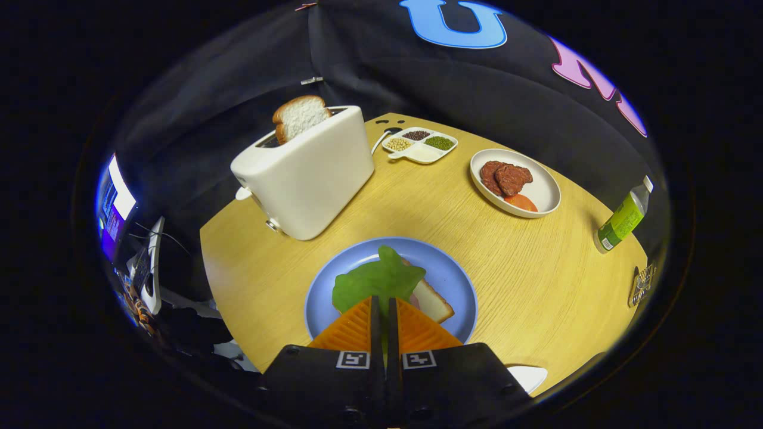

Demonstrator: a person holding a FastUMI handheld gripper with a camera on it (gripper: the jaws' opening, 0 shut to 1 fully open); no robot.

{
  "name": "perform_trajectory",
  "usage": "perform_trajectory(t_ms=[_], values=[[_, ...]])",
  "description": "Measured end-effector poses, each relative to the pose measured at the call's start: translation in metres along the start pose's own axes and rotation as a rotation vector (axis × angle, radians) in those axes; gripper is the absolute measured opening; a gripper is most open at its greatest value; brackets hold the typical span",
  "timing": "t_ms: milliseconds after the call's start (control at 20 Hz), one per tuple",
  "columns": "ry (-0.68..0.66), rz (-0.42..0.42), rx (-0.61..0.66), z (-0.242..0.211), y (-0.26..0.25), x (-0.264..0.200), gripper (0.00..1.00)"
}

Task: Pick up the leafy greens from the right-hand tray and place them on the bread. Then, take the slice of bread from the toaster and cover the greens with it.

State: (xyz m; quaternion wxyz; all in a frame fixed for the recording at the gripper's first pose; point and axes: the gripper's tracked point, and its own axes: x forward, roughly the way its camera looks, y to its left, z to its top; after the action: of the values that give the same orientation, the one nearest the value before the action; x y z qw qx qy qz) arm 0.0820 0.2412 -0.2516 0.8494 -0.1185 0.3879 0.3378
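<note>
**Greens on the bread, jaws nearly closed over them**

We see the gripper [384,307] above the blue plate [459,280], with its two orange fingers [351,328] only a thin gap apart. The near edge of the leafy greens [377,280] runs into this gap, but we cannot tell if both fingers press on it. The greens lie on the slice of bread [434,301] on the plate, covering most of it.

Beyond the plate, to the left, stands the white toaster [310,179] with the second slice of bread [299,116] sticking up from its slot. Nothing stands between the plate and the toaster. Further back is a small divided dish [422,145] with beans and seeds. To the right is a white plate [542,190] with pieces of meat [505,177] and a tomato slice [521,202]. Near the right edge of the wooden surface [536,268] is a bottle [623,219] with a green label; its writing is too small to read.
</note>
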Motion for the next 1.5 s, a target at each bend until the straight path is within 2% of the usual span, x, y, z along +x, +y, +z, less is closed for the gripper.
perform_trajectory(t_ms=[450, 550, 600, 750, 900, 1000, 1050, 1250, 1300, 1350, 1500], values=[[0.024, -0.015, -0.042, -0.009, -0.006, 0.02, 0.06], [0.039, -0.016, -0.033, -0.013, -0.005, 0.021, 0.1], [0.049, -0.014, -0.03, -0.016, -0.004, 0.021, 0.17], [0.053, -0.022, -0.033, -0.022, -0.002, 0.02, 0.16], [0.05, -0.032, -0.026, -0.025, -0.003, 0.016, 0.25], [0.034, -0.044, -0.015, -0.023, -0.007, 0.011, 0.27], [0.02, -0.051, -0.008, -0.02, -0.008, 0.008, 0.3], [-0.05, -0.064, 0.036, -0.006, -0.01, -0.012, 0.76], [-0.068, -0.073, 0.046, -0.001, -0.011, -0.018, 0.91], [-0.085, -0.079, 0.056, 0.002, -0.011, -0.024, 0.99], [-0.145, -0.114, 0.077, 0.021, -0.013, -0.042, 0.99]])
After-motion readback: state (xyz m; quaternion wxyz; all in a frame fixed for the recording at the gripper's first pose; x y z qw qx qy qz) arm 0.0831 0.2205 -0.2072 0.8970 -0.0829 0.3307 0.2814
